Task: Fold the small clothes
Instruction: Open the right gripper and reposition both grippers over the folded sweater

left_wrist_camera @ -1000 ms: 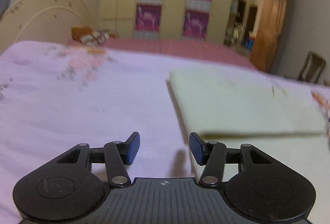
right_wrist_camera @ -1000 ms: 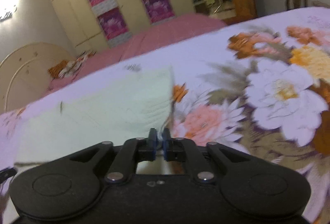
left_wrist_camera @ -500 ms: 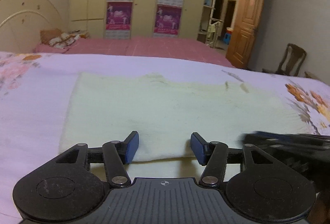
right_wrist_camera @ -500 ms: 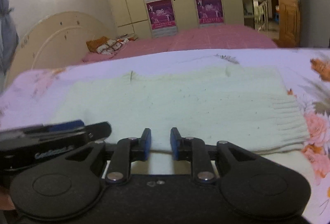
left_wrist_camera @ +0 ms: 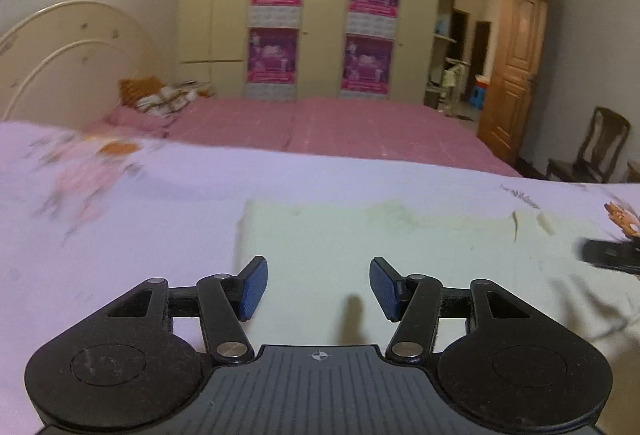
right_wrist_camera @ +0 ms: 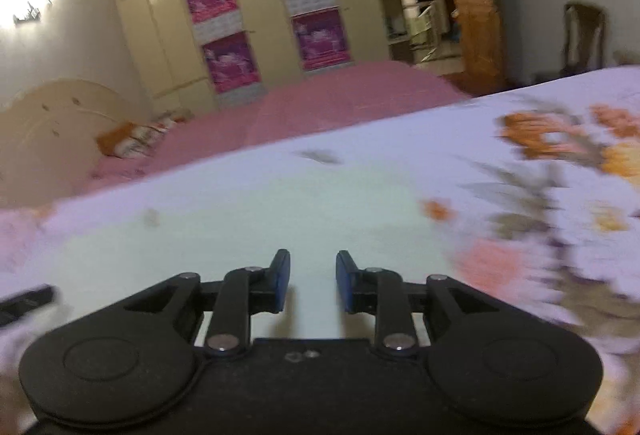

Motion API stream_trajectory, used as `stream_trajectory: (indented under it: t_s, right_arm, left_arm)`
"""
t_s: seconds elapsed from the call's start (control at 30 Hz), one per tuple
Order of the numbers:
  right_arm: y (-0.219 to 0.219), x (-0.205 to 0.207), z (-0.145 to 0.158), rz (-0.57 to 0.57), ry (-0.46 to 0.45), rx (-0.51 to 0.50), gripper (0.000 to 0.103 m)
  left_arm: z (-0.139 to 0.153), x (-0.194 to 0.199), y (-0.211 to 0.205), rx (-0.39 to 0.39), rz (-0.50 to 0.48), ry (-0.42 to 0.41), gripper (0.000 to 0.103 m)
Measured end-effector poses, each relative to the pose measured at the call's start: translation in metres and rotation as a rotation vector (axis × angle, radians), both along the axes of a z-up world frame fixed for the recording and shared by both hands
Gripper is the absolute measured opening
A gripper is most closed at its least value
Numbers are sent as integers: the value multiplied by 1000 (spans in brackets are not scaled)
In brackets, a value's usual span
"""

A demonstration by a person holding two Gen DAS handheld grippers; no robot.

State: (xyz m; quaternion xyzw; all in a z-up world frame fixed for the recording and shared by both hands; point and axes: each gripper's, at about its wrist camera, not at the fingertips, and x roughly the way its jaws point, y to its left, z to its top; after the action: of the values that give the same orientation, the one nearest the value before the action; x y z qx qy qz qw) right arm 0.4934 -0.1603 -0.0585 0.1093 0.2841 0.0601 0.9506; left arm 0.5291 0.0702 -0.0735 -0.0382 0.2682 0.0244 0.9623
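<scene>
Both tools are over the bed (left_wrist_camera: 120,235) now, and the pale green garment (left_wrist_camera: 400,243) lies flat on the flowered sheet (right_wrist_camera: 560,195), well this side of the pink bed (left_wrist_camera: 320,131) by the wardrobe (left_wrist_camera: 320,15). The left tool (left_wrist_camera: 316,285) stands wide apart with nothing between its pads; it hangs over the garment's left end, near the edge. The right tool (right_wrist_camera: 310,281) has just been easing its jaws apart, and there is clear space between them, no cloth pinched; it sits over the garment's right part, with the sheet's orange flowers just beyond. In the left view its dark tip pokes in at the far right, over the cloth.

As for progress: the garment looks like a tidy rectangle, so I'd judge at least one fold is already laid down. The right view is smeared with blur, so I can't swear to how many layers there are. Nothing is held at the moment. What's left, by my reading, is another fold to bring it down to a compact bundle, which means each tool taking a fresh hold on an edge.
</scene>
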Motion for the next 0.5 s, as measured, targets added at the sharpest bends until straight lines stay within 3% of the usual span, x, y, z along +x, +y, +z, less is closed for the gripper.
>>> stream_trajectory:
  t_s: [0.1,0.2,0.27,0.5]
  right_arm:
    - [42,30,0,115,0,-12,24]
    - [66,46,-10,171,35,-19,24]
    - [72,55,-21,185,69,-8,24]
    - [74,50,-23,191,52,-12,23]
  left_arm:
    - [-8,37,-6,-31,-21,74,56]
    - [-13,54,-6,-6,-23,79,56]
    - [-15,60,-6,-5,-23,78,57]
    - [-16,66,8,-46,10,61,57]
